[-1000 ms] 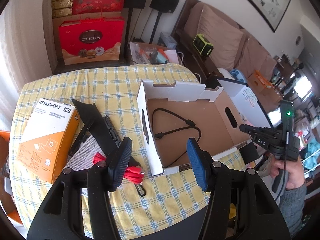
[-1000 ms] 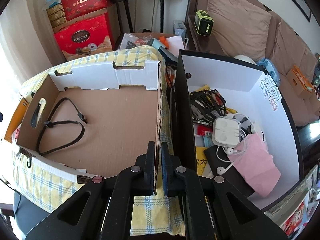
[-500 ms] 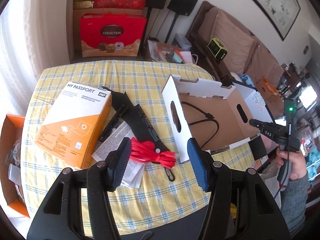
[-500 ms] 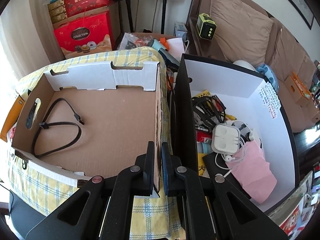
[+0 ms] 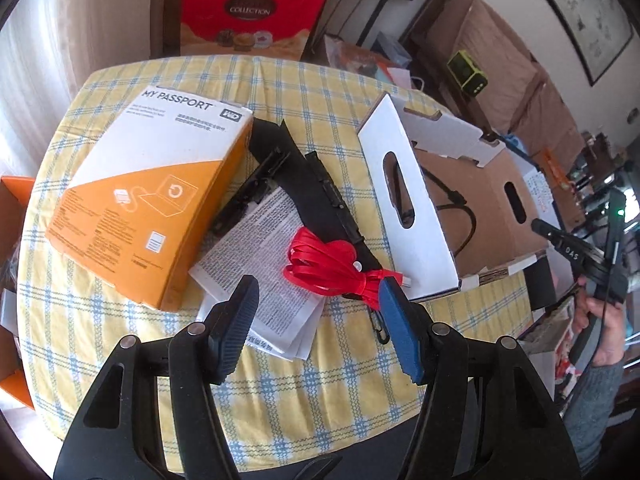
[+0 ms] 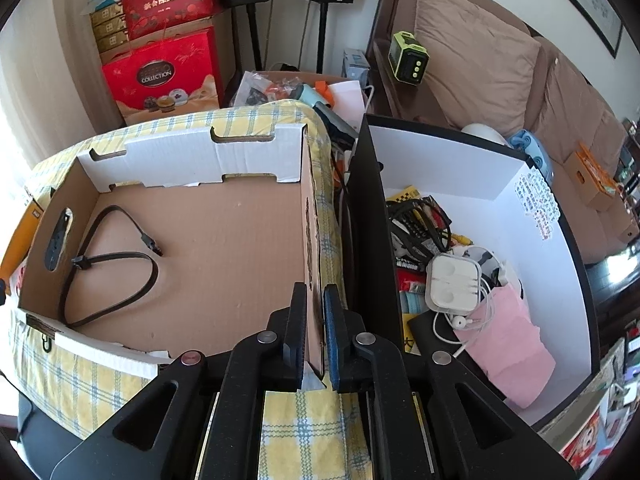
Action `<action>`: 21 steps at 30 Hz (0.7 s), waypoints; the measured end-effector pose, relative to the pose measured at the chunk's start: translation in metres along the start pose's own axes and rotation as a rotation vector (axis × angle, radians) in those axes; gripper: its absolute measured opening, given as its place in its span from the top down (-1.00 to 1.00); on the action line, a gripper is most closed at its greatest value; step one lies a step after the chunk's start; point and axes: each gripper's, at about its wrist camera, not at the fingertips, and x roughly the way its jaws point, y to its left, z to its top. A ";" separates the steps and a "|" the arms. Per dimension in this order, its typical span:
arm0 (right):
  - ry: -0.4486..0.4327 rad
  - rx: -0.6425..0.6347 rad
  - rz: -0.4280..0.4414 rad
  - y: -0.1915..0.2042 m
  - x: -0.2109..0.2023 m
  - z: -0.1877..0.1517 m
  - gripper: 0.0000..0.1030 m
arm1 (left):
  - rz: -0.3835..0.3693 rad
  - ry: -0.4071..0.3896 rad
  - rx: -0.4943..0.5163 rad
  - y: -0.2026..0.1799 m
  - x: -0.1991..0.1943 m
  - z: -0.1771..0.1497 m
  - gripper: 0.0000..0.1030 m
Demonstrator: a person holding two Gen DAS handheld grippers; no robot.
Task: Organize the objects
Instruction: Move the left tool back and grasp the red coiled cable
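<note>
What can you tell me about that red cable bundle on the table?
The red cable bundle is a flat, glossy ribbon-like cord, coiled into loose loops and cinched near one end, with a small pale connector tip poking out towards the cardboard box. It lies on the yellow checked tablecloth, overlapping the printed leaflet and the black strap. The left hand-held gripper hangs just in front of it, jaws having just been opening, nothing between them yet.
</note>
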 end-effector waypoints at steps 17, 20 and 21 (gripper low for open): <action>-0.044 0.071 0.041 0.002 -0.044 -0.013 0.15 | 0.083 0.060 -0.088 -0.010 0.041 0.016 -0.11; -0.031 0.068 0.047 0.005 -0.039 -0.016 0.15 | 0.120 0.038 -0.084 -0.014 0.042 0.017 0.18; -0.027 0.066 0.049 0.006 -0.038 -0.017 0.15 | 0.128 0.030 -0.078 -0.015 0.043 0.017 0.21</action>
